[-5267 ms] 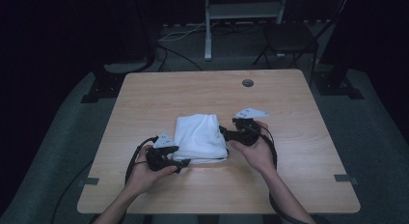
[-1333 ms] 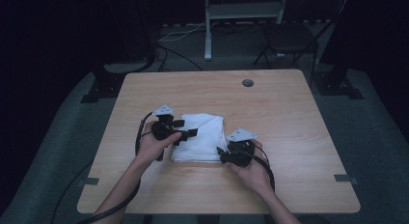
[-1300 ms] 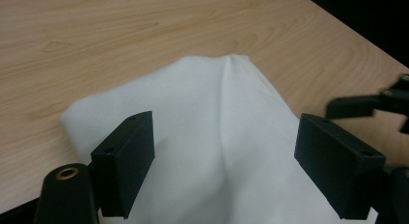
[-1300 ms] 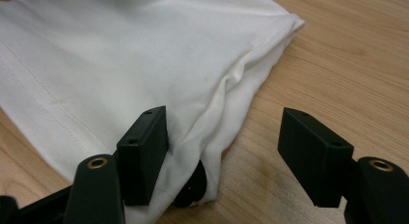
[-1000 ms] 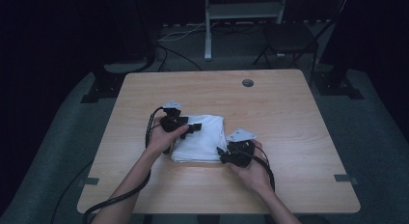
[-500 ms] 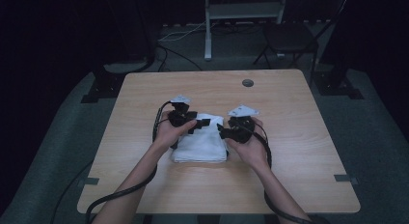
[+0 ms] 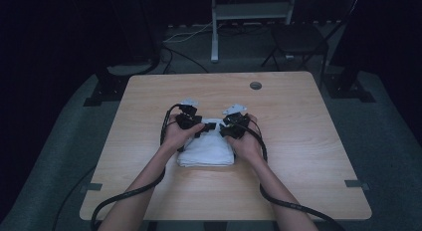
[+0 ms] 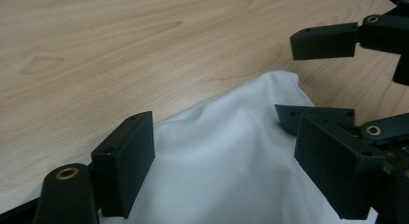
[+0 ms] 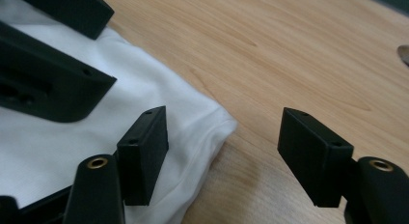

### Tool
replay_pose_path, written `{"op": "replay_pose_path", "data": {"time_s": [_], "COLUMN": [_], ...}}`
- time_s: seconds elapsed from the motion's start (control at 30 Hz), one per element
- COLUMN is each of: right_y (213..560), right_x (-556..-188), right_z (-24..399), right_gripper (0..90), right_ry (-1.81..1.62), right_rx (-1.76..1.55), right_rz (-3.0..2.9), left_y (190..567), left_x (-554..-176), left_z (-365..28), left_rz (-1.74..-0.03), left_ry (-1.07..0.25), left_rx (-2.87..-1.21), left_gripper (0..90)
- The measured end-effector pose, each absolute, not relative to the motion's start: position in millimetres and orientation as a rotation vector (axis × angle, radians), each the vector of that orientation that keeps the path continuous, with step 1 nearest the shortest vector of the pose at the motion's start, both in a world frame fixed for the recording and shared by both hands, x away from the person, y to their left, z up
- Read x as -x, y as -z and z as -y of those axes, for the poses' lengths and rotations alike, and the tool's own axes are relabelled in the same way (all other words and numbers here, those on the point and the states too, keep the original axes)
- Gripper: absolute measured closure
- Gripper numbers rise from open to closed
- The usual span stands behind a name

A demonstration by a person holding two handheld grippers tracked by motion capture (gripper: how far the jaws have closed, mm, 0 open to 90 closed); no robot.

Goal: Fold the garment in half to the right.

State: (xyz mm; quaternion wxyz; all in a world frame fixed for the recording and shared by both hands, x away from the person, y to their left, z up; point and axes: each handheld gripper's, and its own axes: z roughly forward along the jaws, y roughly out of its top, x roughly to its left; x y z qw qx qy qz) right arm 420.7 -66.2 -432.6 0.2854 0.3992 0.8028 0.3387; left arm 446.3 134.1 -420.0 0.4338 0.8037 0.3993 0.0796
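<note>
A folded white cloth (image 7: 206,150) lies on the wooden table (image 7: 298,141), just in front of both hands. My left gripper (image 7: 208,126) hovers over the cloth's far edge, jaws open, with cloth (image 8: 226,151) spread below and between them. My right gripper (image 7: 223,130) faces it from the right, also open, straddling the cloth's far corner (image 9: 212,122); one jaw is above the cloth, the other above bare wood. The right gripper's fingers (image 8: 325,40) reach in at the upper right of the left gripper view. The left gripper's fingers (image 9: 53,84) show at the upper left of the right gripper view.
A round cable hole (image 7: 256,85) sits near the table's far edge. Black cables (image 7: 124,196) trail from both grippers over the near edge. A chair (image 7: 298,37) and a stand's legs are behind the table on the dark floor.
My right gripper has moved from the cloth's near right side up to its far edge, close to the left gripper. The left gripper has crept slightly right. The cloth has not moved.
</note>
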Motion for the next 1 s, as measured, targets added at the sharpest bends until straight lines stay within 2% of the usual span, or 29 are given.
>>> {"op": "replay_pose_path", "data": {"time_s": [0.17,0.27,0.43,0.77,1.0], "right_y": [407,411,418,434,440], "right_x": [-375,-344,-325,-318,-319], "right_z": [76,82,86,88,88], "right_gripper": [32.2,31.1,31.0,31.4,33.2], "right_ry": [-0.998,-1.027,-1.053,-1.027,-1.041], "right_rx": [-0.958,-0.918,-0.918,-0.953,-0.984], "right_rz": [-2.17,-2.233,-2.241,-2.262,-2.264], "left_y": [403,409,419,438,436], "left_x": [-391,-346,-308,-299,-300], "left_z": [-155,-169,-176,-187,-187], "left_rz": [-0.893,-0.852,-0.809,-0.872,-0.875], "left_ry": [-0.199,-0.135,-0.114,-0.021,-0.026], "left_rx": [-2.035,-2.066,-2.07,-2.034,-2.045], "left_gripper": [21.8,21.8,21.8,21.8,21.8]}}
